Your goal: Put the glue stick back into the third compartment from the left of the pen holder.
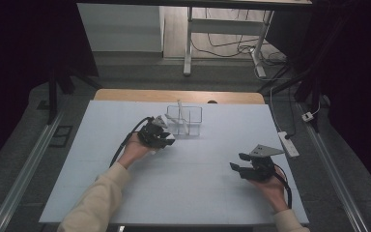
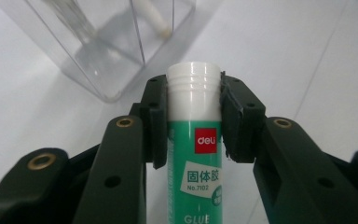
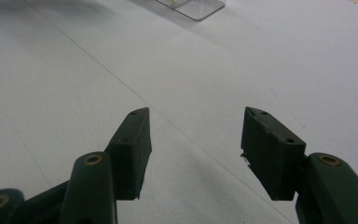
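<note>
My left gripper [image 2: 193, 116] has its jaws squeezed on a green and white glue stick [image 2: 194, 140], gripping it just under the white cap. It sits near the far edge of the tabletop [image 1: 183, 183], just beside a clear box [image 1: 186, 120]. Something white and thin leans inside the box; I think it is a pen, but it looks blurry. My right gripper [image 3: 196, 149] is near the right edge, jaws wide apart with nothing between them.
</note>
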Demonstrator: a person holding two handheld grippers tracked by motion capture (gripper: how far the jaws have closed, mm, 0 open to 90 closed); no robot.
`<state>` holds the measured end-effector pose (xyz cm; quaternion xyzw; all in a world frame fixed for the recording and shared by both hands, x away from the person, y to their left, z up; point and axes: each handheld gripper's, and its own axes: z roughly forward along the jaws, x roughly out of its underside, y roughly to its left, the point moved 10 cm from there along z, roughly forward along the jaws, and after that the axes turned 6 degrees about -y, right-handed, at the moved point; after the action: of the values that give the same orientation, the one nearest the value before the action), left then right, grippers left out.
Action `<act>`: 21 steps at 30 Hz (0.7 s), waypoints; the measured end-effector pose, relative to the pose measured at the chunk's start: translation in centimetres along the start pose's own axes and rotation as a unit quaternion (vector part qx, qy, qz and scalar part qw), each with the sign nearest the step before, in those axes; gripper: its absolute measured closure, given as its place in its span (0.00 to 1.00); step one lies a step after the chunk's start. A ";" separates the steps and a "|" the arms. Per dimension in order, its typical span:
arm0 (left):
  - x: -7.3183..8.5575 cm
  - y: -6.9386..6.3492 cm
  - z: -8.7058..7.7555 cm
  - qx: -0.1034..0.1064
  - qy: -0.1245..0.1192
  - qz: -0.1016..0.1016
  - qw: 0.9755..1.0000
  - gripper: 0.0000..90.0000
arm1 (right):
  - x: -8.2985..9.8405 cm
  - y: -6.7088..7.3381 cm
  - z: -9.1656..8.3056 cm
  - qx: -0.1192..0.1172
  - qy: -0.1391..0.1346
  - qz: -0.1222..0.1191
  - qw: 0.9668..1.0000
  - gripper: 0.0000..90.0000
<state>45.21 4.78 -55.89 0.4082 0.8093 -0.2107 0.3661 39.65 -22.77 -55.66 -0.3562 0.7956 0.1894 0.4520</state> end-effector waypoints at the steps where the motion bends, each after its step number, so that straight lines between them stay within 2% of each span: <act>1: -0.3 -0.1 -0.3 0.000 -0.008 0.000 1.000 0.72 | 0.0 0.0 0.0 0.001 -0.001 0.001 1.000 0.46; 8: -2.8 -0.8 -1.9 0.001 -0.063 -0.004 0.998 0.72 | -0.1 -0.1 0.0 0.000 -0.002 0.002 1.000 0.46; 16: -6.0 -0.9 -2.7 0.003 -0.097 -0.006 0.995 0.72 | -0.1 -0.4 0.0 0.001 -0.003 0.005 1.000 0.46; 21: -7.9 -0.7 -2.6 0.000 -0.107 -0.004 0.994 0.72 | -0.1 -0.5 0.0 0.002 -0.005 0.006 1.000 0.46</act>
<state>46.69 2.04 -48.11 0.3801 0.7669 -0.2549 0.4499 40.07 -23.10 -55.51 -0.3497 0.7957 0.1920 0.4558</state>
